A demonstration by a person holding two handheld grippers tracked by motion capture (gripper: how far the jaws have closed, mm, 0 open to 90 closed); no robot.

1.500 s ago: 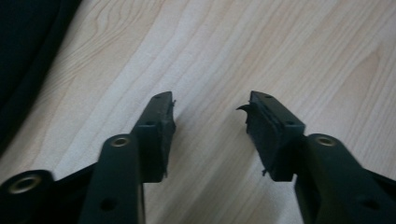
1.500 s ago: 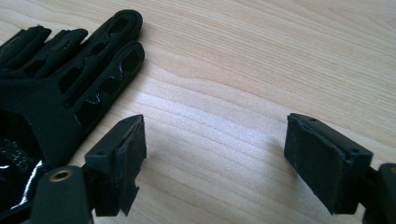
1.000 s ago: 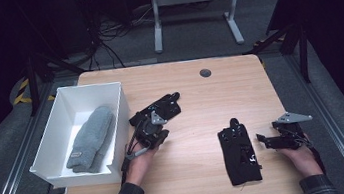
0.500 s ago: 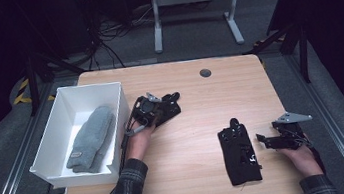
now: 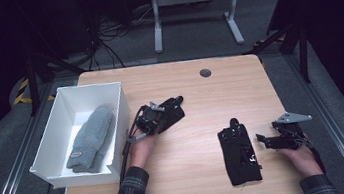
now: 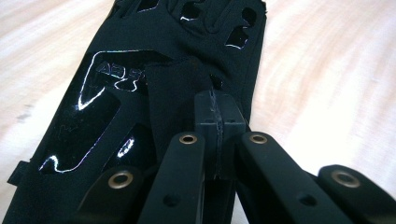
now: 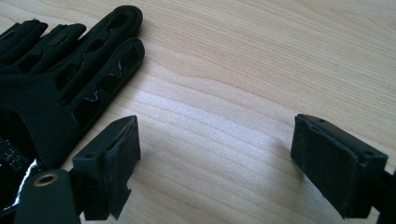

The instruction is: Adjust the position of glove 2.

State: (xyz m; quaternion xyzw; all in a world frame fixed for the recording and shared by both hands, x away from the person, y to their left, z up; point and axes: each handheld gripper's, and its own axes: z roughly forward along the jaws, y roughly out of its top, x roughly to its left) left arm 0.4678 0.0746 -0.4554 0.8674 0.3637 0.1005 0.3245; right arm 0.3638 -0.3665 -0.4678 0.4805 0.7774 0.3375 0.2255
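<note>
**Ana:** Left gripper view puts it closest: the left hand-held gripper has its jaws pressed together on a fold of the black glove. How would you say it handles?

**Ben:** Light and floppy, I'd judge. It's thin cloth with glossy printed patches and cut-out slots along the fingers. The shiny parts could be slick, so pinching a raised fold of plain fabric near the cuff, as now, looks the safest hold.

**Ana:** And where is it?

**Ben:** On the table, just right of the white bin, which holds a grey mitten.

**Ana:** The other side?

**Ben:** The right hand-held gripper stands with jaws wide apart, nothing between them, beside a second black glove lying flat, well apart from the first.
</note>
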